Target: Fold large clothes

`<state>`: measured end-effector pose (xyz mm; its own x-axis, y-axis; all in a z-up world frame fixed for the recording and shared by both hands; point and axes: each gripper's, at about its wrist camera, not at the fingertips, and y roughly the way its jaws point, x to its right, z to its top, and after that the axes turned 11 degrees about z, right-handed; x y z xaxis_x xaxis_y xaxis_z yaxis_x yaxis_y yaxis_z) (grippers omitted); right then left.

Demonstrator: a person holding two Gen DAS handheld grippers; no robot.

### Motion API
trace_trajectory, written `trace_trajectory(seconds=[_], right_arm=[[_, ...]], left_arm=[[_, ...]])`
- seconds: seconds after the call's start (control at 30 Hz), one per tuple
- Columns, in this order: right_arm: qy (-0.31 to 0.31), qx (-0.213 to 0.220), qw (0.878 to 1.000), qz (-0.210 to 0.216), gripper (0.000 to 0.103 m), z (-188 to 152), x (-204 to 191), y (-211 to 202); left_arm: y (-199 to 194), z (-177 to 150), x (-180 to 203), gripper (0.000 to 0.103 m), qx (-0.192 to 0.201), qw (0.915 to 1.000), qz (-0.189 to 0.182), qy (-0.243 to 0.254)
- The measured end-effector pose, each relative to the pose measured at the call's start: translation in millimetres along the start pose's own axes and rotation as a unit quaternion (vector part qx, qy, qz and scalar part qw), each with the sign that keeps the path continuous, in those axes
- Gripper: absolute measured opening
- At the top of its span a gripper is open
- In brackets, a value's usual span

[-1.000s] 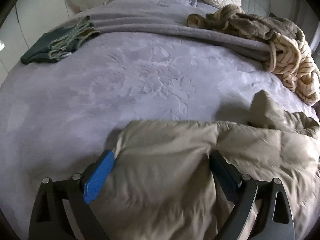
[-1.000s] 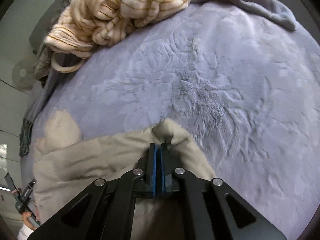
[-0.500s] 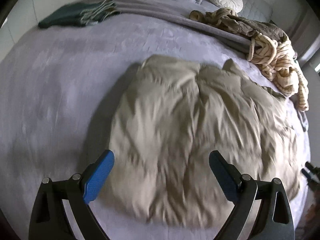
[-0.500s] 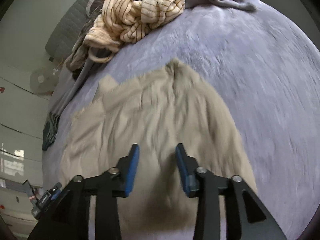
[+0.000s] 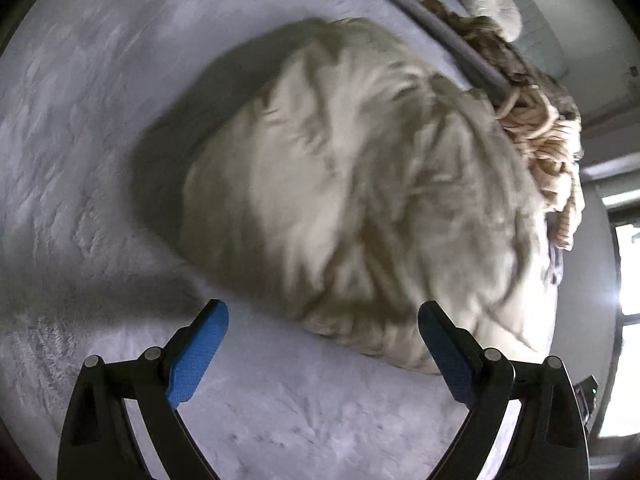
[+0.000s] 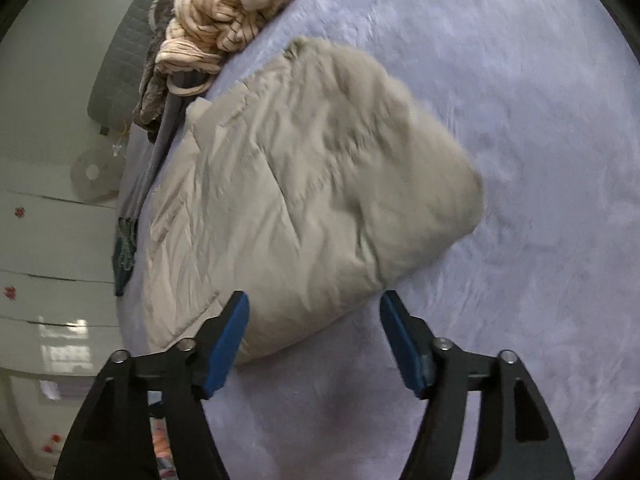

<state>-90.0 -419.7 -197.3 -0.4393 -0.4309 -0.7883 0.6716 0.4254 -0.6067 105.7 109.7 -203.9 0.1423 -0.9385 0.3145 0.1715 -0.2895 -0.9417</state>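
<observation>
Lavender plush bedspread [image 6: 520, 120], heaped striped knitwear [image 6: 236, 4] at eleven o'clock. Beige padded jacket [image 6: 304, 184] folded flat mid-bed, long axis running seven to one o'clock in the right wrist view. Right gripper [image 6: 314, 340] empty, jaws opening, jacket's near edge just beyond at twelve. Left gripper [image 5: 322, 354] wide apart, holding nothing, jacket [image 5: 360, 184] at one o'clock. Neither hand clearly nearer; both just short of the near hem.

Both wrist views above same jacket [image 5: 360, 200]
</observation>
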Motion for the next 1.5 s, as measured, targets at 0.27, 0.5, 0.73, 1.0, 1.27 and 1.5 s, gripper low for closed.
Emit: trace_trajectory(seconds=[0.27, 0.5, 0.73, 1.0, 1.27, 1.5], right_arm=[[0.056, 0.014, 0.997, 0.057, 0.089, -2, 19, 19], [0.145, 0.029, 0.978, 0.146, 0.09, 8, 36, 50], [0.17, 0.037, 0.97, 0.17, 0.091, 21, 36, 75], [0.192, 0.031, 0.967, 0.163, 0.074, 23, 39, 75], [0.148, 0.044, 0.976, 0.156, 0.024, 14, 21, 55], [0.122, 0.052, 0.981, 0.14, 0.022, -20, 6, 27]], left_arm=[[25, 4, -4, 0.097, -0.026, 0.993, -0.096, -0.064], [43, 32, 9, 0.097, -0.01, 0.9861, -0.128, -0.105], [48, 42, 19, 0.09, 0.024, 0.9887, -0.086, -0.121], [14, 44, 46, 0.028, 0.089, 0.9957, -0.025, 0.009], [-24, 35, 62, 0.021, 0.133, 0.9854, -0.006, 0.106], [-56, 21, 50, 0.021, 0.134, 0.9769, -0.02, 0.165]])
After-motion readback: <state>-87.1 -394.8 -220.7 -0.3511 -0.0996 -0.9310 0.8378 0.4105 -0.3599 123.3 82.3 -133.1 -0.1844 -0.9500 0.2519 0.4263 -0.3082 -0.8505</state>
